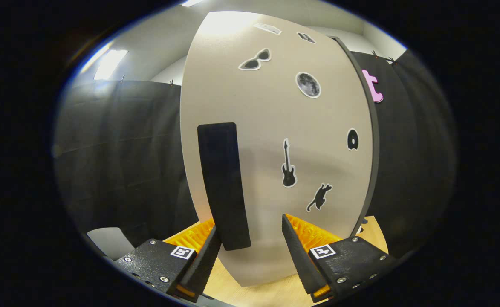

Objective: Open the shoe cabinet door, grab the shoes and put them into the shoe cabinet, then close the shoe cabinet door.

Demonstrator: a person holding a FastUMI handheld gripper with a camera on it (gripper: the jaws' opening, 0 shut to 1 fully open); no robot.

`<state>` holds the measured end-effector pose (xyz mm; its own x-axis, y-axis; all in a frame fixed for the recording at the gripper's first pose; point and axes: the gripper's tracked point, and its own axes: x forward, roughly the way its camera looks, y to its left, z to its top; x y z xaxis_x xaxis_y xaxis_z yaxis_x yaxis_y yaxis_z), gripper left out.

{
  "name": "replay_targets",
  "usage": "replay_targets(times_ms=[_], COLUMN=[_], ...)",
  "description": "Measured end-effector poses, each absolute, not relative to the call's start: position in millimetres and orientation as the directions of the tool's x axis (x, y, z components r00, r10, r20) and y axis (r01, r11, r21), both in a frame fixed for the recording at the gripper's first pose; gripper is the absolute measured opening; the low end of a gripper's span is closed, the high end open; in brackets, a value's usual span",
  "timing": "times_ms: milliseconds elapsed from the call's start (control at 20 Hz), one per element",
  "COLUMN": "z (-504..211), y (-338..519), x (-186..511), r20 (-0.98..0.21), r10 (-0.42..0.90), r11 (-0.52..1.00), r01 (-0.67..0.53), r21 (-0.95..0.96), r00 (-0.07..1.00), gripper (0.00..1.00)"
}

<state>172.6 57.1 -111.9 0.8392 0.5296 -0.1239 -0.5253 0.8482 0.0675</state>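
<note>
The shoe cabinet door [271,128] is a beige panel with several dark stickers, and it stands close in front of me. A long black handle [223,183] runs upright on its left part. My gripper [250,238] is open, its fingers spread wide. The handle's lower end hangs just inside the left finger [205,256], and the right finger [299,251] stands apart from it. Neither finger visibly presses on the handle. The door's dark right edge [371,170] shows, so the panel seems turned at an angle to me.
A light wooden surface [267,294] lies below the door, between and under the fingers. Black cloth wall hangs on both sides of the cabinet. A pale grey object [109,241] sits low beyond the left finger.
</note>
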Motion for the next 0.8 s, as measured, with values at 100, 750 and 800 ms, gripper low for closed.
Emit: replay_targets(times_ms=[100,750,800], z=[-110,-111,-112], y=[73,115,116], x=[181,225,226], r20=[-0.126,-0.092,-0.091], r10=[0.522,0.416,0.4], r11=[0.853,0.909,0.916], r01=[-0.519,-0.416,-0.402], r21=[0.055,0.016,-0.004], r00=[0.844,0.905,0.912], gripper=[0.84,0.91,0.92])
